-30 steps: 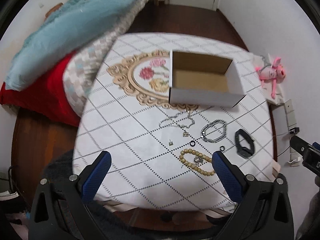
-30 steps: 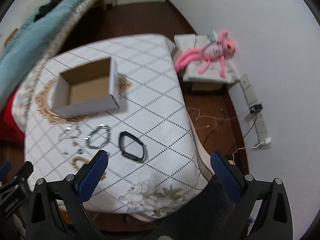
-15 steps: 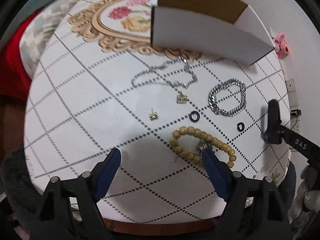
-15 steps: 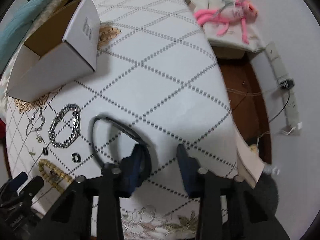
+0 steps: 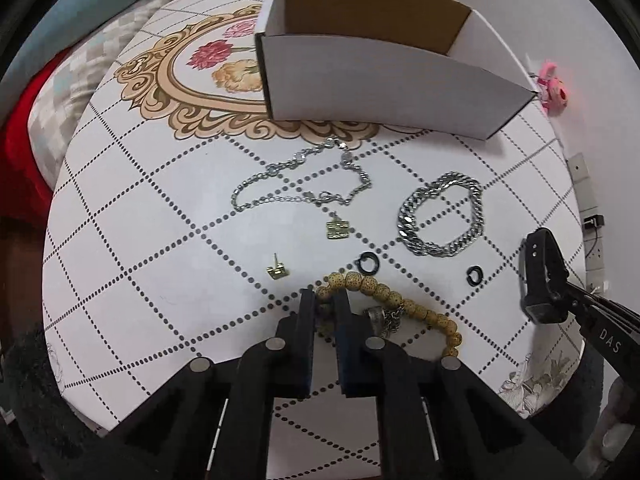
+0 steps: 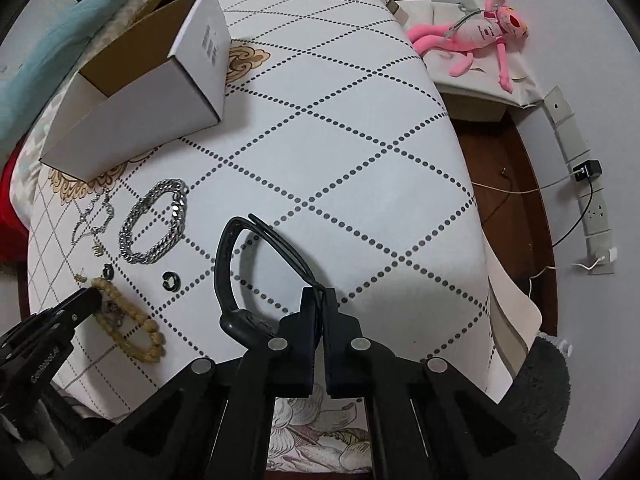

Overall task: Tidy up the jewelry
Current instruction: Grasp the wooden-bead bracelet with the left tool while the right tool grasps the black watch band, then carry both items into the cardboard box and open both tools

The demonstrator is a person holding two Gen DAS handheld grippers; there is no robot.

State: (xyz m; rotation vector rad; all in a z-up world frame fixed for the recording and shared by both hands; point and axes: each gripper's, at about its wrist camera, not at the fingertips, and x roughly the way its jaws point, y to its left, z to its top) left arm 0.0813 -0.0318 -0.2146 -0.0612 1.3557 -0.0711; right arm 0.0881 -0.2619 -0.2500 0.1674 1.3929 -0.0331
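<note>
Two claws are each pinching a piece at the near edge of the white, dot-gridded surface (image 5: 152,216). The left claw (image 5: 325,300) is pressed onto one end of the tan wooden-bead bracelet (image 5: 394,300), while the rest of the strand and its small metal charm lie slack on the cloth. If lifted from that end, the loop would likely hang and swing, and could drag the nearby small black ring (image 5: 367,262) or the gold stud earring (image 5: 277,270) out of place. The right claw (image 6: 319,300) grips the thin strap of the black wristband (image 6: 230,264), whose heavier body sits to one side; such an off-centre hold may let it twist or slip free.

Farther out, the chunky silver curb-chain bracelet (image 5: 442,216), the second small black ring (image 5: 475,275) and the fine silver necklace with a gold square pendant (image 5: 304,190) rest untouched. Beyond them stands the open white cardboard box (image 5: 380,88); its tall near wall could catch a dangling strand if carried too low.
</note>
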